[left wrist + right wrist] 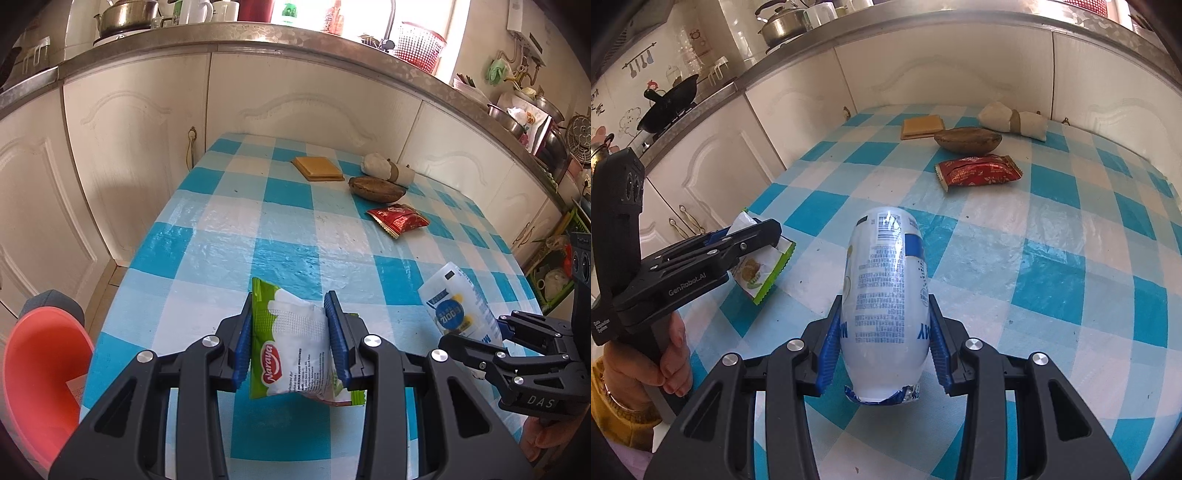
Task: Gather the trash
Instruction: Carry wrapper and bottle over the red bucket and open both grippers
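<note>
**Near half of the table lying open, far right corner crowded**

The checked tablecloth (pixel 229 229) is lying bare along its left side and middle. A red wrapper (pixel 397 218), a brown oval object (pixel 376 188), a tied white bundle (pixel 386 168) and a tan flat pad (pixel 318 168) are crowding the far right. A pink bin (pixel 40 380) is standing just beside the near left edge.

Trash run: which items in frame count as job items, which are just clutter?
Job:
- green snack wrapper, clamped in left tool
- white bottle, clamped in right tool
- red wrapper on the table
- pink bin

Clutter, probably:
- brown shell-like thing
- tan pad
- white bundle
</note>
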`<state>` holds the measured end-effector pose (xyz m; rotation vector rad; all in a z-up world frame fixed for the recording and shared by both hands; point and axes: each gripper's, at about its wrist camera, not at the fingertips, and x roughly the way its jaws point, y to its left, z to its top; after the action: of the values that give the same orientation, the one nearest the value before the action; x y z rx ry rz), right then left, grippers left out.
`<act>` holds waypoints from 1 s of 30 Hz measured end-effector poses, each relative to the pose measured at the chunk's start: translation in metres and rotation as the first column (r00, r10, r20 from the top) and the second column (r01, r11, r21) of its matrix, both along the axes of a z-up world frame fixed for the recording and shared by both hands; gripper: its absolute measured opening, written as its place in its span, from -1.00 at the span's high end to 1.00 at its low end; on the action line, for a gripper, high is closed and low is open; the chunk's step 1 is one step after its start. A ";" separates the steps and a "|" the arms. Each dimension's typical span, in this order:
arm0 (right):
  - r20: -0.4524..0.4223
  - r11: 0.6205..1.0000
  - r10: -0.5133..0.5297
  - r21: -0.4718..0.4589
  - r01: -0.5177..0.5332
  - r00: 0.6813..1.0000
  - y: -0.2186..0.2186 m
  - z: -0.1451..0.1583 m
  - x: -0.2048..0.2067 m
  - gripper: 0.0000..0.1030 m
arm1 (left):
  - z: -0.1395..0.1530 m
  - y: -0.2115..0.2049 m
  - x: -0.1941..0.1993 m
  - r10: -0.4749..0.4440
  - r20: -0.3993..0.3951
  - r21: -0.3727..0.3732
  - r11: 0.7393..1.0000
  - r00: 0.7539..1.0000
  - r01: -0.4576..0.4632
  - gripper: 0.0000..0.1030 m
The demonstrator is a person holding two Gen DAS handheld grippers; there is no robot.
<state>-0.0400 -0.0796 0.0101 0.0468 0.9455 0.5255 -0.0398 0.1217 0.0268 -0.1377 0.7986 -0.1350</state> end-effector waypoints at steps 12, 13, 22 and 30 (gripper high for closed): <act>-0.059 0.996 0.019 0.086 -0.013 0.998 0.014 -0.002 -0.005 0.15 | 0.010 0.021 -0.009 0.029 0.034 -0.002 1.000 0.999 -0.029 0.27; -0.062 0.996 0.022 0.091 -0.016 0.998 0.016 -0.002 -0.005 0.15 | 0.011 0.022 -0.010 0.032 0.038 -0.001 0.999 0.999 -0.032 0.27; -0.063 0.992 0.061 0.111 -0.054 0.996 0.035 0.005 -0.008 0.15 | 0.018 0.042 -0.019 0.076 0.058 0.016 0.997 0.995 -0.077 0.27; -0.054 0.988 0.107 0.118 -0.100 0.993 0.057 0.012 -0.009 0.16 | 0.022 0.065 -0.028 0.128 0.069 0.042 0.991 0.989 -0.131 0.27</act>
<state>-0.0487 -0.0226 0.0222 0.1179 0.9795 0.6777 -0.0677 0.1868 0.0488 -0.1401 0.7241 0.0016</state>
